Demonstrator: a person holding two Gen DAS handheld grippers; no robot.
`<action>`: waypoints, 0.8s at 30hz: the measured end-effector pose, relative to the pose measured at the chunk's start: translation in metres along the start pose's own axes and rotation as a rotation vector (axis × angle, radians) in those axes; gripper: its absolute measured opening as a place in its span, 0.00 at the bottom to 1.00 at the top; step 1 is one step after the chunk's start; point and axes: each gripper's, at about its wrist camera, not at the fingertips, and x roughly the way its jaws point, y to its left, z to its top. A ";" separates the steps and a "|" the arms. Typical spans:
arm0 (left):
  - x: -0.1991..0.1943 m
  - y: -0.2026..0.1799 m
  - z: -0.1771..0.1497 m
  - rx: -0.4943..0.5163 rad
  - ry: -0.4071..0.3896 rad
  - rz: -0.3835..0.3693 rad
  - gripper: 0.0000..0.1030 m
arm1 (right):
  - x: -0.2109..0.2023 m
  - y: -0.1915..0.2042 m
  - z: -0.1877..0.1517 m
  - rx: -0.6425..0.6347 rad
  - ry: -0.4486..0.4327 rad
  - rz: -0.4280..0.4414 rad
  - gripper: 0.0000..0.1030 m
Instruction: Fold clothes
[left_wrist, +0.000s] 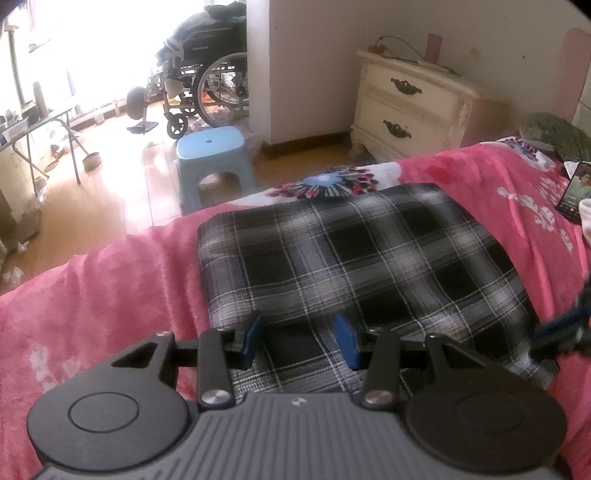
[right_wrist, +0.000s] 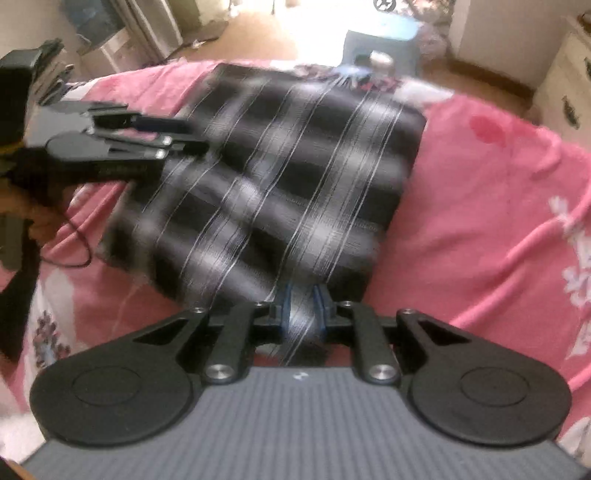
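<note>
A black, grey and white plaid garment (left_wrist: 351, 266) lies folded into a rectangle on the pink bed cover (left_wrist: 110, 295). My left gripper (left_wrist: 301, 343) is open over its near edge, with the cloth showing between the blue pads (left_wrist: 346, 345). In the right wrist view the garment (right_wrist: 280, 177) is blurred. My right gripper (right_wrist: 303, 314) is shut on its near edge, with plaid cloth pinched between the pads. The left gripper also shows in the right wrist view (right_wrist: 177, 136), at the garment's left side. The right gripper's fingers (left_wrist: 561, 328) show at the left wrist view's right edge.
A blue plastic stool (left_wrist: 214, 166) stands on the wooden floor beyond the bed. A cream nightstand (left_wrist: 410, 107) is against the wall and a wheelchair (left_wrist: 207, 81) sits farther back. A phone (left_wrist: 574, 192) lies on the bed at right. A black cable (right_wrist: 79, 243) lies on the cover.
</note>
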 end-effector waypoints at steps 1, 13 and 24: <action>0.000 0.001 0.000 0.001 -0.002 0.001 0.44 | 0.007 -0.001 -0.006 0.010 0.032 -0.004 0.12; 0.000 0.027 0.013 -0.053 -0.026 0.008 0.44 | 0.008 0.023 -0.009 -0.116 -0.014 0.064 0.13; 0.003 0.056 0.012 -0.097 -0.002 0.015 0.44 | 0.038 0.087 0.023 -0.391 -0.154 0.223 0.15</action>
